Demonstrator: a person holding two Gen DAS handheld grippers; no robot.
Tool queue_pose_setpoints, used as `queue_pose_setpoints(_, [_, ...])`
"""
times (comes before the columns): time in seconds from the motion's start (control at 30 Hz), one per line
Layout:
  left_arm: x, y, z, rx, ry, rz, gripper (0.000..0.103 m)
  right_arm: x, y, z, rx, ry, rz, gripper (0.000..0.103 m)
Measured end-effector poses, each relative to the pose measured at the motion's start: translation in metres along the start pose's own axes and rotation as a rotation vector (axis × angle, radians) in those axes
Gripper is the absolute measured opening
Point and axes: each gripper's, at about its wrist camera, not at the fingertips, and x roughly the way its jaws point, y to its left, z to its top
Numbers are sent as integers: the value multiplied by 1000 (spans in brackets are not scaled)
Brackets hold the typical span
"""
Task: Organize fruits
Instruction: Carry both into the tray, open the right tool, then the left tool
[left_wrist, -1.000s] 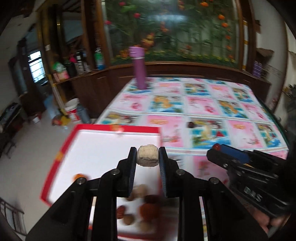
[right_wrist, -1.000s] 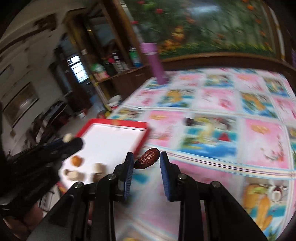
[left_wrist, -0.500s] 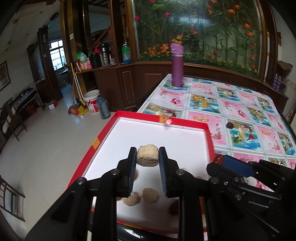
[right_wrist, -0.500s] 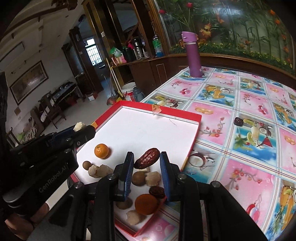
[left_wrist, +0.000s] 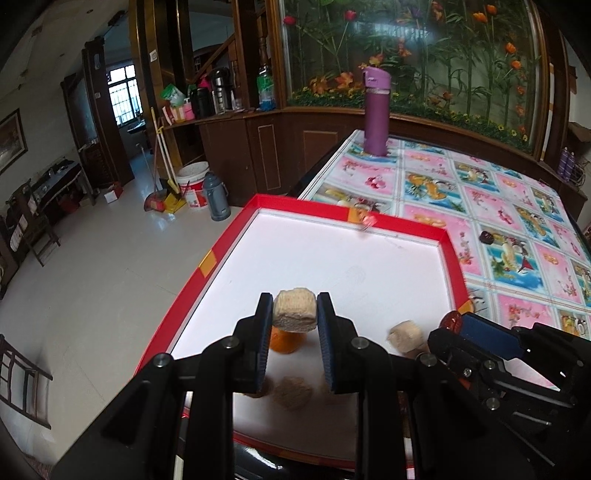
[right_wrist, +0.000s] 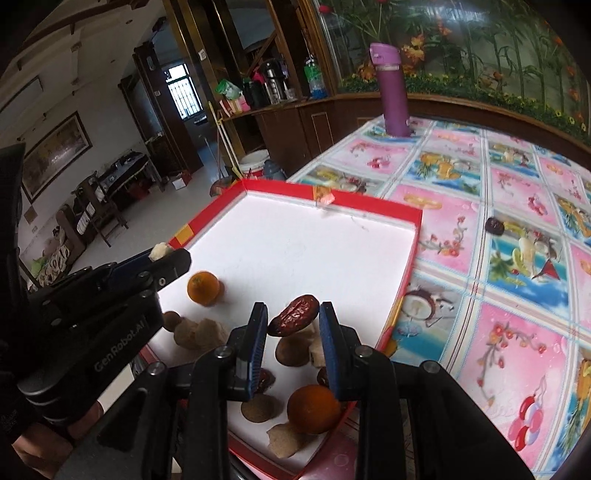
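Note:
My left gripper (left_wrist: 294, 316) is shut on a beige, rough lump of fruit (left_wrist: 294, 309) and holds it above the near left part of a red-rimmed white tray (left_wrist: 321, 258). My right gripper (right_wrist: 293, 320) is shut on a dark red date (right_wrist: 294, 314) above the tray's (right_wrist: 295, 243) near right corner. In the tray lie an orange (right_wrist: 202, 287), a second orange (right_wrist: 313, 408), several beige lumps (right_wrist: 201, 334) and brown fruits (right_wrist: 291, 350). The left gripper also shows in the right wrist view (right_wrist: 162, 253), the right gripper in the left wrist view (left_wrist: 452, 321).
A purple bottle (left_wrist: 376, 110) stands at the table's far edge on the patterned cloth (left_wrist: 509, 206). A dark fruit (right_wrist: 494, 226) lies on the cloth right of the tray. The tray overhangs the table's left edge above the floor (left_wrist: 92, 266).
Both grippers have moved left from the cloth to over the tray, each still holding its fruit. The tray's fruits now lie under and around the fingers.

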Motion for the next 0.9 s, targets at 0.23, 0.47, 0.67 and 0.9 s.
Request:
queue_pose_setpoints(0.23, [10, 7, -5, -9, 21, 17, 26, 8, 1, -6, -10, 19, -33, 27])
queue_pose_setpoints(0.47, [17, 8, -9, -14, 41, 26, 26, 12, 4, -10, -22, 27, -58, 27])
queue_pose_setpoints(0.67, [19, 10, -10, -20, 48, 35, 26, 12, 3, -9, -23, 25, -63, 27])
queue_pose_setpoints(0.9, [21, 9, -10, -19, 52, 35, 26, 13, 3, -9, -35, 23, -73, 28])
